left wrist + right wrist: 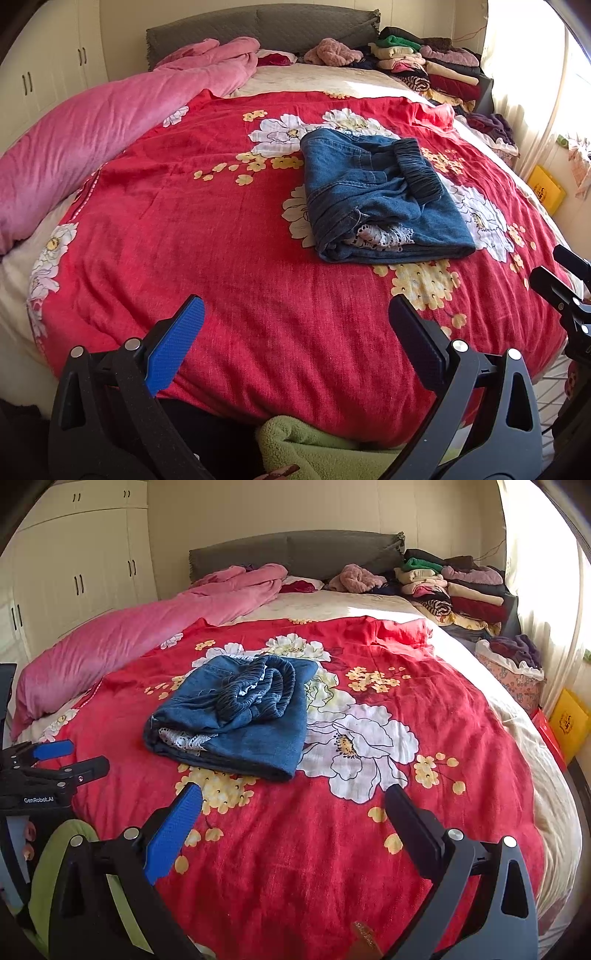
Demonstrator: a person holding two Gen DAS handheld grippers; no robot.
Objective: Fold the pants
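Pants of blue denim with a dark gathered elastic waistband [384, 199] lie in a compact folded bundle on the red floral bedspread [207, 229], ahead of both grippers and touched by neither. From the left gripper [295, 332] the bundle sits forward and somewhat to the right; from the right gripper [293, 812] it sits forward and to the left [236, 712], so it rests roughly between the two tools, where either could reach it. Both grippers are released: each shows its blue-padded finger [177, 343] and black finger spread wide with nothing between them, hanging over bare bedspread near the bed's close edge.

The waistband is turned up on top of the bundle and a bit of white lace trim [384, 236] pokes out of the near fold, so the stack looks slightly loose rather than flat. Judging by that shape, the folding seems done or nearly so; a final press or tuck of the lace may be all that remains. Beyond, a pink quilt [110, 122] lies pushed to the left and stacked folded clothes [428, 66] sit far right near the grey headboard [258, 29], leaving the middle of the bed for working.
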